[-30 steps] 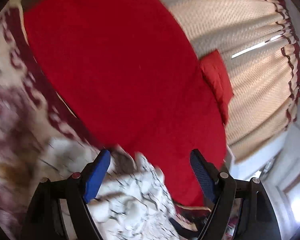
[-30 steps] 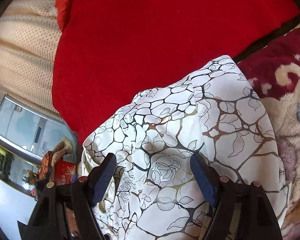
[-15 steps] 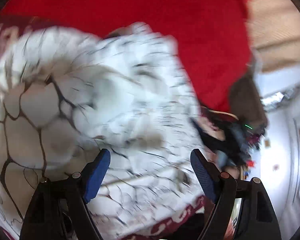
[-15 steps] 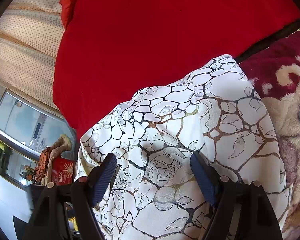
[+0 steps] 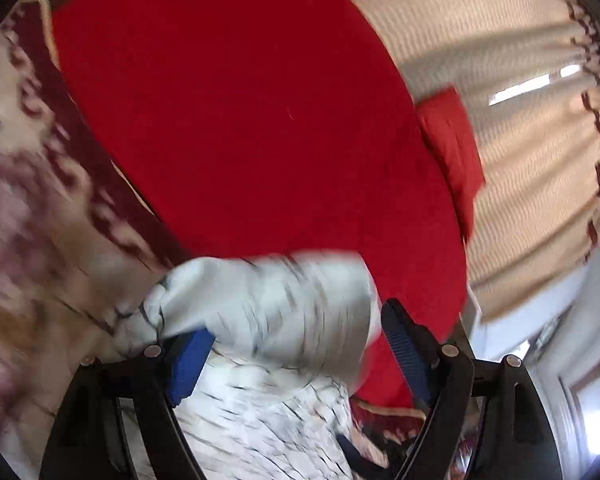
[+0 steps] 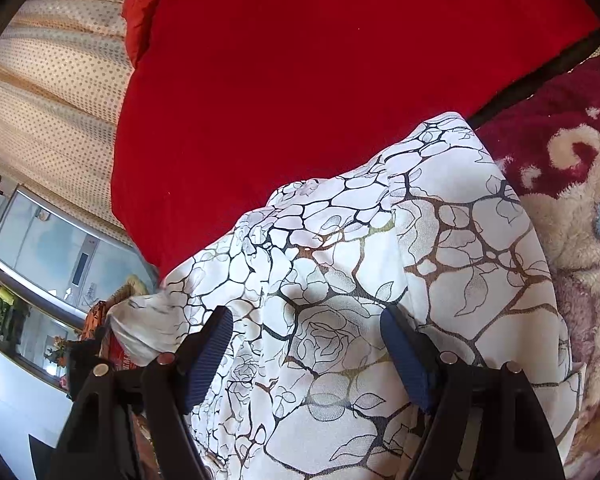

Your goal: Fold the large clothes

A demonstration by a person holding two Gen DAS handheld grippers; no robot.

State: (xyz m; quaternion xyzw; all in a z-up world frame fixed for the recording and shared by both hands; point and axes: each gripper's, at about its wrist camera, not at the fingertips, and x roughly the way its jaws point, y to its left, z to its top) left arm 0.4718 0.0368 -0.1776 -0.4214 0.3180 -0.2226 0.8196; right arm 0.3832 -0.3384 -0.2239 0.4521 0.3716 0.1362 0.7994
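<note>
The large garment (image 6: 440, 220) is white with a black and brown rose print. It lies bunched at the near edge of the red bed cover (image 6: 320, 60). My right gripper (image 6: 304, 320) hangs just above it, jaws wide apart, and the pads are not pressing the cloth. In the left wrist view a blurred fold of the same garment (image 5: 268, 300) lies between the blue pads and drapes over the left finger (image 5: 188, 356). My left gripper (image 5: 296, 328) is open too, its right pad clear of the cloth.
A red pillow (image 5: 452, 140) lies at the far side of the bed cover (image 5: 240, 120), against a cream dotted curtain (image 5: 500, 40). A maroon and cream rug (image 6: 572, 200) borders the bed. A screen (image 6: 48, 248) and small items stand at the right view's left.
Half a second ago the garment filled the left view; now that view is back on the bed as before, with a fold of cloth raised between the fingers. The right view is nearly unchanged.
</note>
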